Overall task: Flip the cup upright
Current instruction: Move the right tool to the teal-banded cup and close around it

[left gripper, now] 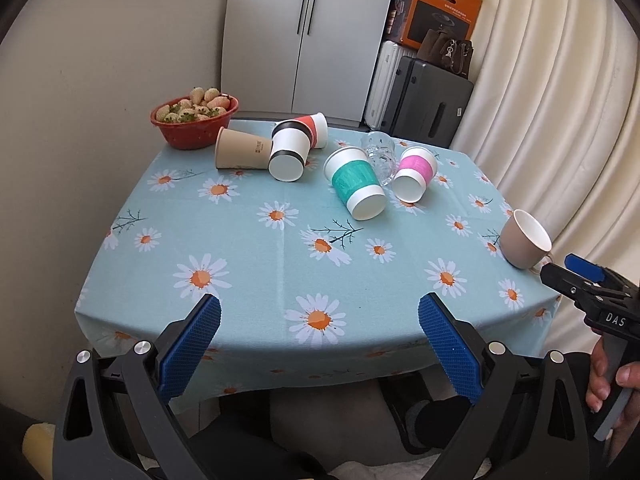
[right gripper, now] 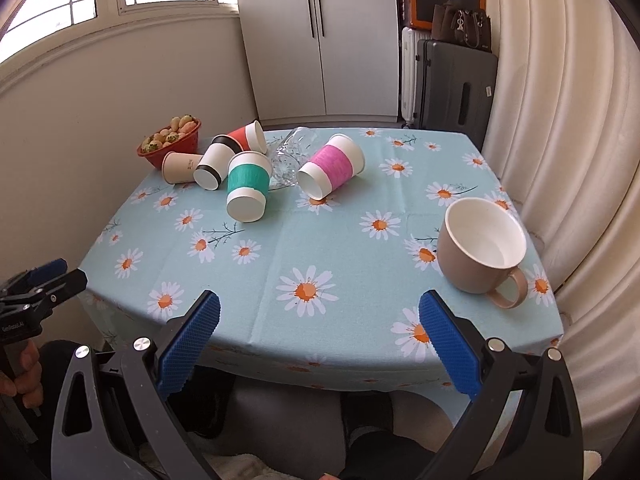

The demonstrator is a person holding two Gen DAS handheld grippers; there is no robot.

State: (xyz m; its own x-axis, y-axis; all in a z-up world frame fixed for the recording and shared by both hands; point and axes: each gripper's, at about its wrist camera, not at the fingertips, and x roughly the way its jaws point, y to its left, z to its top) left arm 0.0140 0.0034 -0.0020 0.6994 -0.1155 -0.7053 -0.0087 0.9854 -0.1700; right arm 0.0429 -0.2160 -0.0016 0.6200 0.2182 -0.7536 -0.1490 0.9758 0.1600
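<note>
Here, by view.

Left wrist view: left gripper (left gripper: 319,322), fingers spread wide apart and holding nothing, poised over the near edge of the desk (left gripper: 248,264). Lying cups cluster at the far side: teal-banded cup (left gripper: 354,184) on its side, long axis running toward the camera, base end nearest, mouth away; pink-banded cup (left gripper: 414,173) just right of it, likewise tipped. A clear glass (left gripper: 380,156) lies between the two, outline hard to trace. Further left: black-banded cup (left gripper: 289,156), red cup (left gripper: 314,128), plain brown cup (left gripper: 242,155), all tipped (some touching). Right gripper (left gripper: 576,276) enters at the right edge; its tips are cut off, gap not readable here.

Right wrist view: right gripper (right gripper: 319,322), fingers likewise wide apart, empty. The beige mug (right gripper: 480,250) stands upright ahead and to the right, handle toward the camera. The pink-banded cup lies ahead and slightly left, well apart from this gripper. Judged nearer to the left gripper: the teal-banded cup; which cup is meant is not evident. A strawberry bowl (right gripper: 170,146) sits at the far left corner.
</note>
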